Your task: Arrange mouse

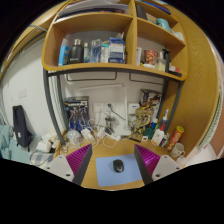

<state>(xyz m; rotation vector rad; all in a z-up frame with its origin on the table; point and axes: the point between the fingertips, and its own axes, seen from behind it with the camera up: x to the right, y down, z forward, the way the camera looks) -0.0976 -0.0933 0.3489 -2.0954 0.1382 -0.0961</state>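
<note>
A black mouse [118, 166] lies near the middle of a grey-blue mouse mat [117, 170] on a wooden desk [112, 150]. My gripper [113, 163] is open, its two fingers with magenta pads [80, 160] spread wide to either side of the mat. The mouse rests on the mat between the fingers, with a clear gap on both sides. Nothing is held.
Beyond the mat the back of the desk is crowded with cables, bottles and small items [150, 130]. A wooden shelf unit [110, 68] with boxes and bottles hangs on the wall above. A dark bag [22, 128] hangs at the left.
</note>
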